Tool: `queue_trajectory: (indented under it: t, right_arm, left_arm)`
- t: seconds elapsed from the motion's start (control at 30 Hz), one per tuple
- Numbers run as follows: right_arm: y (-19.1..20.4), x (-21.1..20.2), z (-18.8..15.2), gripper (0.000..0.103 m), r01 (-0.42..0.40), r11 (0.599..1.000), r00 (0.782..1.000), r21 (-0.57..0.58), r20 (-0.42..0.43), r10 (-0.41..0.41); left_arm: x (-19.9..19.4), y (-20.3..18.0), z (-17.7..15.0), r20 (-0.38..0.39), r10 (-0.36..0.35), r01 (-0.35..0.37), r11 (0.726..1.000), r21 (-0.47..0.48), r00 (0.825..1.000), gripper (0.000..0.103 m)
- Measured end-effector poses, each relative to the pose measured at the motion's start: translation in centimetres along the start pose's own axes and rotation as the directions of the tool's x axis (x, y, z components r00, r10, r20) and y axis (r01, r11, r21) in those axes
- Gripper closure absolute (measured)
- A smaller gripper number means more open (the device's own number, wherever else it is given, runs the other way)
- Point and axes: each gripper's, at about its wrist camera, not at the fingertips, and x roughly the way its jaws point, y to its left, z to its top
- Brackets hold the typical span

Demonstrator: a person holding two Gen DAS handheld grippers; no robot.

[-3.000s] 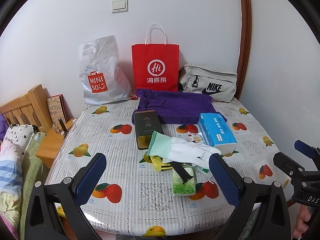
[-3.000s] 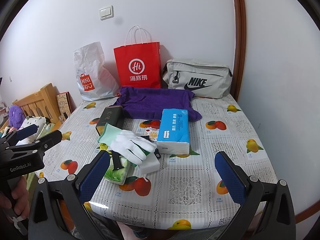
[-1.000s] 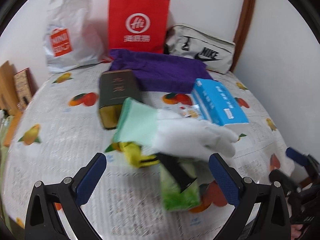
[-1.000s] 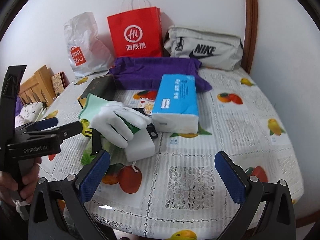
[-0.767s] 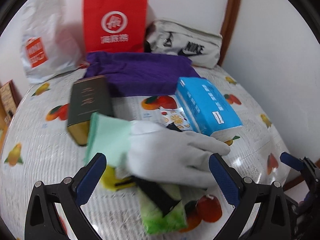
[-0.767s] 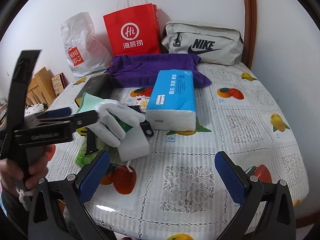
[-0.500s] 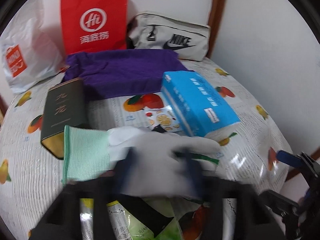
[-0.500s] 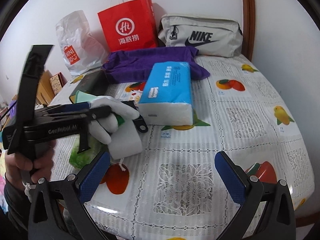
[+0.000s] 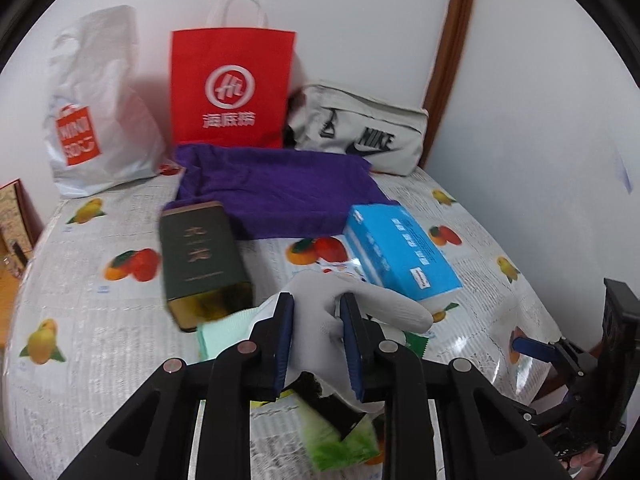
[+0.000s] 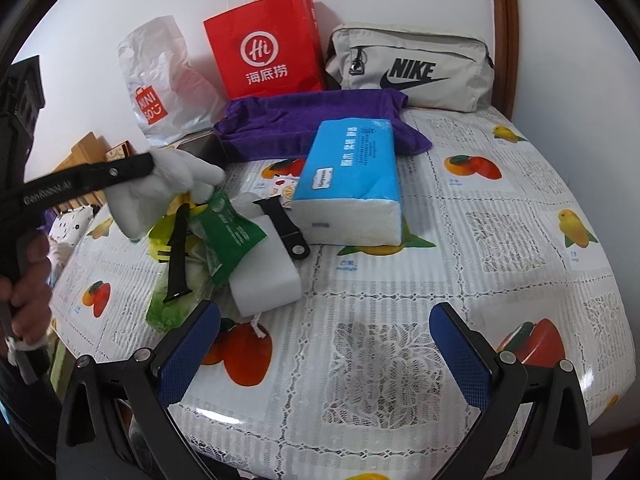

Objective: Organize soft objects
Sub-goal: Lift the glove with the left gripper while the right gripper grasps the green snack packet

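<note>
glove pinched in left tongs above fruit-print table

white glove (image 9: 320,320) sits clamped between the two blue pads of the left tongs (image 9: 318,336), its palm bunched in the narrow gap and its fingers trailing off to the right of the pads. its pale green cuff (image 9: 224,330) hangs to the left of those pads. seen from the right wrist, the same glove (image 10: 160,188) hangs lifted off the pile, with the left tongs' black arm (image 10: 80,186) lying across it.

under and just ahead of the left tongs lies a green packet (image 10: 228,232) with a black strap (image 10: 176,252) across it, and a white foam block (image 10: 264,268) beside them. a second black strap (image 10: 284,228) rests on that block. beyond the left pads, a dark green tin (image 9: 200,256) lies to the left and a blue tissue pack (image 9: 396,252) to the right. farther back a purple cloth (image 9: 276,188) is spread flat on the table (image 10: 480,248), and behind it stand a white plastic bag (image 9: 92,108), a red paper bag (image 9: 232,88) and a grey nike bag (image 9: 360,136) against the wall.

the right tongs (image 10: 326,352) are spread wide with nothing between the pads, hovering over bare tablecloth, the foam block just ahead on their left.
</note>
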Motion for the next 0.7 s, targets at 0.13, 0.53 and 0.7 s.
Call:
queue_trajectory:
  t: [0.13,0.53,0.7]
  right_arm:
    - [0.7,-0.2,-0.1,0.0,-0.005,1.0,1.0,-0.012,0.001,0.005]
    - [2.6,0.2,-0.4,0.0,-0.011,0.998,1.0,-0.063,-0.017,0.01]
    - [2.9,1.1,-0.4,0.0,-0.008,0.998,0.999,-0.069,-0.039,0.005]
  left_arm:
    - [-1.7,1.2,-0.7,0.009,0.031,-0.03,0.999,-0.012,0.999,0.08]
    - [0.8,8.9,-5.3,-0.122,0.169,-0.185,0.974,-0.134,0.978,0.08]
    - [2.3,10.3,-6.8,-0.154,0.227,-0.247,0.961,-0.125,0.962,0.051]
